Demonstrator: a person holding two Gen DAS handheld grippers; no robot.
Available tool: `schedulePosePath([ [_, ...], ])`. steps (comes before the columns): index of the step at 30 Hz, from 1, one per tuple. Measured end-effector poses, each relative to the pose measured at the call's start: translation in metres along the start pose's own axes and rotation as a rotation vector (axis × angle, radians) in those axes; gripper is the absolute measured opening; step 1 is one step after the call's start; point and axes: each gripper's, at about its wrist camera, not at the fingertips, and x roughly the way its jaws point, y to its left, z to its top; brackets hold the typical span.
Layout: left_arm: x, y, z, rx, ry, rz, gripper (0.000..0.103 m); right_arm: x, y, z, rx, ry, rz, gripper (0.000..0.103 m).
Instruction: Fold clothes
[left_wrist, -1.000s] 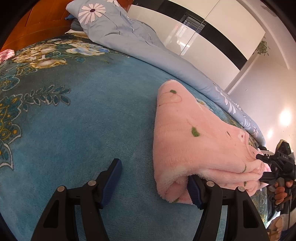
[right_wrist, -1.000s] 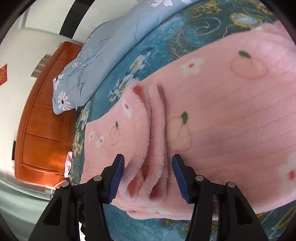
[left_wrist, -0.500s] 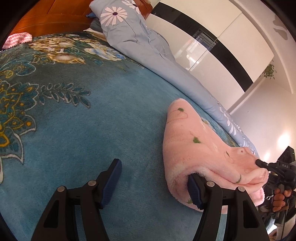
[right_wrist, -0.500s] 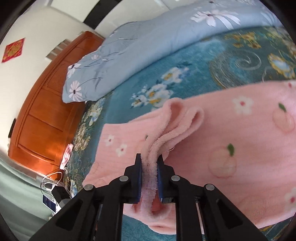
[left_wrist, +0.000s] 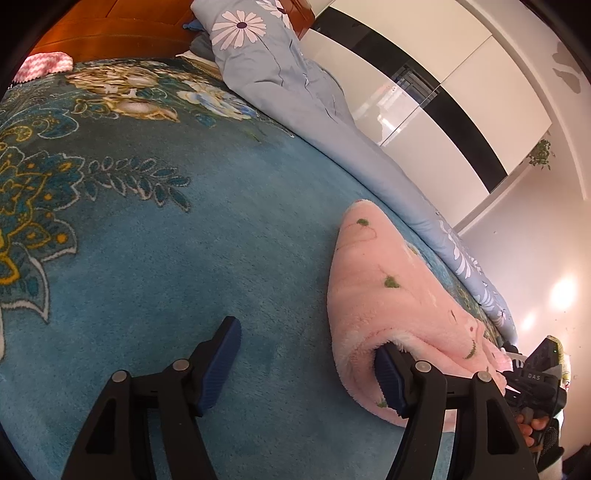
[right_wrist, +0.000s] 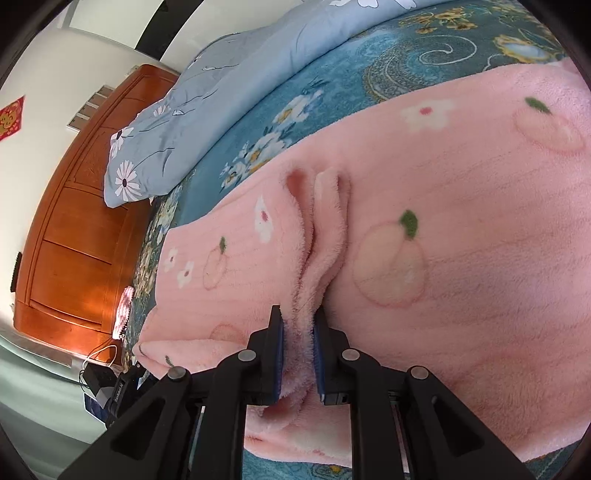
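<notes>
While the pink fleece garment (right_wrist: 443, 229) lies spread across the teal floral blanket (left_wrist: 184, 258) on the bed, the right gripper (right_wrist: 299, 354) is clamped on a bunched ridge of it. Its jaws closed down from a wide spread within the last second and then eased out slightly; a thick double fold of fleece sits between the blue pads (right_wrist: 320, 354), which press it from both sides.

In the right wrist view the pinched fold runs away from the jaws toward the far side, then flattens out into the garment's main panel (peach and flower print). A further roll of the same fabric hangs below the fingers at the near edge.

The left gripper (left_wrist: 306, 365) has its jaws spread wide. Its right pad is tucked just inside the near folded edge of the garment, under the top layer; its left pad sits over bare blanket, well apart from the cloth. Nothing is pinched there.

In the left wrist view the garment is a folded strip on the right, running from near to far. The right gripper's body shows at the far right of that view, with fingers of a hand (left_wrist: 532, 428) on its handle.

Light-blue daisy-print duvet (left_wrist: 280, 74) lies along the far edge of the bed, against an orange wooden headboard (right_wrist: 74, 229).
</notes>
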Motion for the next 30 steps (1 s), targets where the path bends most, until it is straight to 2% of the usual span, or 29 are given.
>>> schedulePosePath([
  [2, 0.0, 0.0, 0.0, 0.004, -0.001, -0.003, 0.072, -0.012, 0.003, -0.003, -0.012, -0.038, 0.018, 0.021],
  [4, -0.001, -0.002, 0.001, 0.011, -0.006, -0.006, 0.072, -0.031, 0.003, -0.009, -0.038, -0.093, 0.019, 0.032],
  [5, -0.004, -0.005, 0.0, 0.023, -0.015, -0.006, 0.072, -0.042, 0.001, -0.013, -0.042, -0.125, 0.022, 0.034],
  [8, -0.022, -0.021, -0.001, 0.085, -0.063, 0.02, 0.073, -0.091, -0.021, -0.03, 0.003, -0.273, 0.013, 0.048],
  [11, -0.042, -0.044, 0.0, 0.117, -0.113, 0.004, 0.074, -0.145, -0.062, -0.053, 0.123, -0.473, -0.102, 0.056],
  [15, -0.029, -0.107, 0.006, 0.203, -0.068, -0.075, 0.077, -0.181, -0.121, -0.074, 0.367, -0.641, -0.169, 0.056],
  [17, -0.003, -0.144, 0.006, 0.252, -0.008, -0.076, 0.077, -0.183, -0.143, -0.075, 0.447, -0.668, -0.145, 0.056],
  [21, 0.049, -0.203, -0.009, 0.31, 0.115, -0.071, 0.077, -0.175, -0.16, -0.065, 0.507, -0.676, -0.095, 0.056],
  [23, 0.074, -0.224, -0.023, 0.354, 0.173, -0.021, 0.077, -0.171, -0.162, -0.059, 0.521, -0.682, -0.093, 0.056],
  [25, 0.089, -0.237, -0.04, 0.41, 0.212, 0.037, 0.077, -0.167, -0.165, -0.054, 0.532, -0.692, -0.095, 0.057],
  [30, 0.099, -0.247, -0.077, 0.526, 0.233, 0.11, 0.077, -0.163, -0.16, -0.044, 0.516, -0.69, -0.138, 0.061],
])
